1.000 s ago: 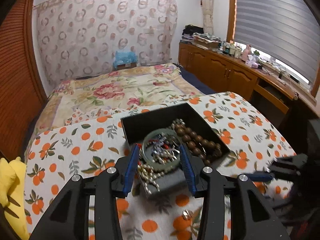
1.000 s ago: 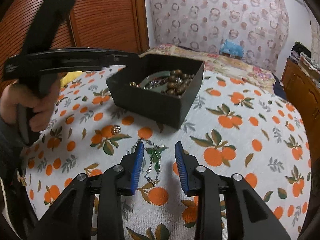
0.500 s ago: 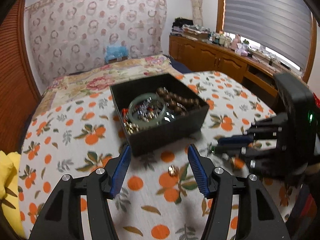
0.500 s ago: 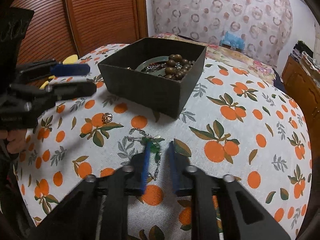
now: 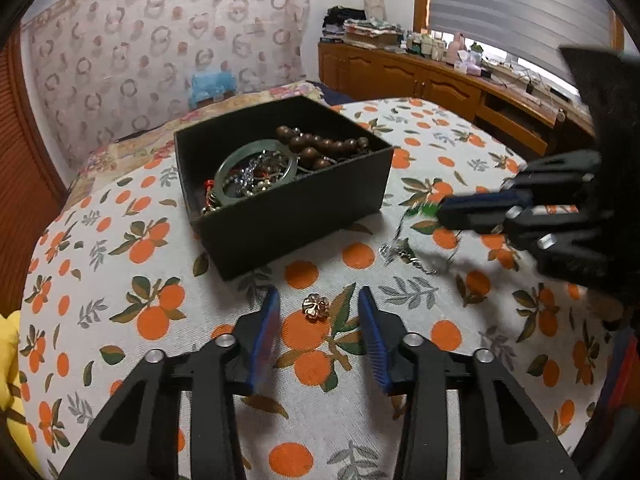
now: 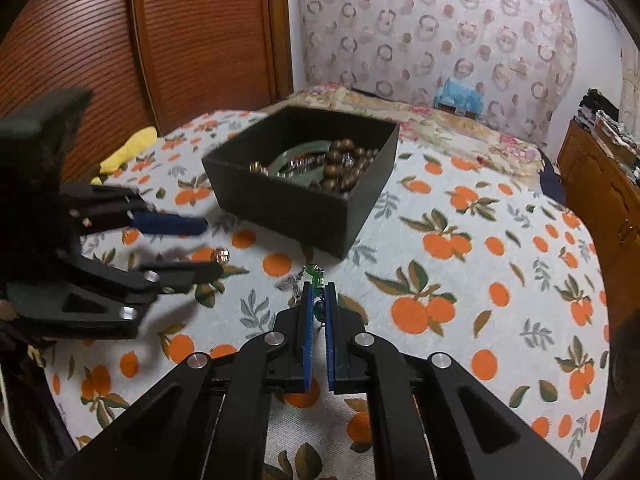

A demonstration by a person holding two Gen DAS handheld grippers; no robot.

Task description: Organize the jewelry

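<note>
A black box (image 5: 296,200) (image 6: 280,200) on the orange-print cloth holds a pale green bangle (image 5: 228,168), brown wooden beads (image 5: 316,148) and tangled chains. A small gold flower ring (image 5: 315,306) (image 6: 220,255) lies on the cloth between my left gripper's open blue fingertips. My left gripper (image 5: 318,312) (image 6: 200,246) is open and low over it. My right gripper (image 6: 319,292) (image 5: 444,214) is shut on a silver chain with green beads (image 6: 314,276) (image 5: 404,252); part of the chain trails on the cloth.
The cloth-covered table (image 5: 120,280) drops off at its front and sides. A yellow cloth (image 6: 128,150) lies at its left edge. A bed (image 6: 440,116) stands behind and wooden cabinets (image 5: 420,80) to the right.
My left gripper pulled back from above the box and came down around the gold ring. My right gripper closed on the green-bead chain and lifted its end.
</note>
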